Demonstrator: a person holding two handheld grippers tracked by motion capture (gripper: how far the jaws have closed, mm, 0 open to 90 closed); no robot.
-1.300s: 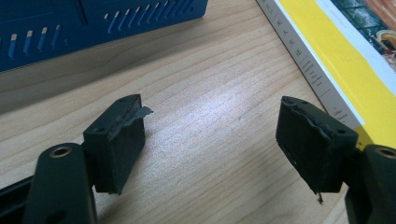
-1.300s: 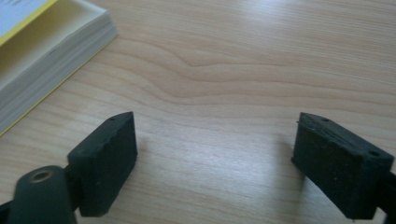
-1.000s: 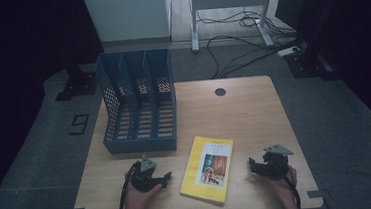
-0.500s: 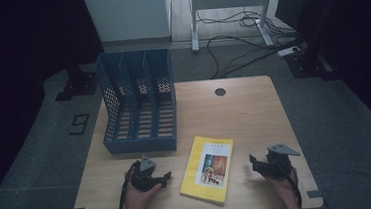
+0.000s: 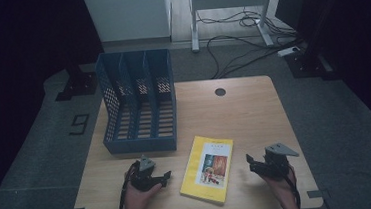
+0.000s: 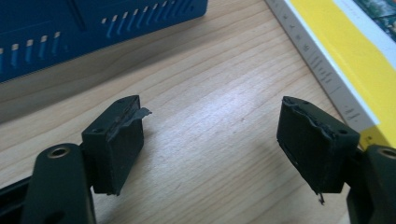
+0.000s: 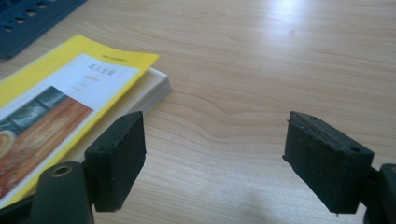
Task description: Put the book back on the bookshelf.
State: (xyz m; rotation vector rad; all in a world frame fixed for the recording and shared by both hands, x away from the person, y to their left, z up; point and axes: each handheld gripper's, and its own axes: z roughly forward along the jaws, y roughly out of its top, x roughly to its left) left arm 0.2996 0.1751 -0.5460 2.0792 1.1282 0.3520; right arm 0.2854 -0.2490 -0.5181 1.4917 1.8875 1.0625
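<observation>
A yellow book (image 5: 208, 169) lies flat near the front edge of the wooden table (image 5: 244, 115), between my two grippers. My left gripper (image 5: 166, 176) rests left of the book, pointing right toward its spine. In the left gripper view it (image 6: 215, 144) is open over bare wood, with the book (image 6: 345, 60) just beyond its right jaw. My right gripper (image 5: 250, 160) hovers right of the book, pointing left. In the right gripper view it (image 7: 215, 154) is open; its jaws have just closed a little and hold nothing. The book (image 7: 60, 98) lies ahead on the left.
A blue file organizer (image 5: 138, 108) with three slots stands at the table's back left, close behind the left gripper (image 6: 70, 32). A round cable hole (image 5: 220, 91) sits near the far edge. Cables and a desk frame lie on the floor beyond.
My right gripper has lifted slightly above the table beside the book. The left gripper and the book have stayed where they were.
</observation>
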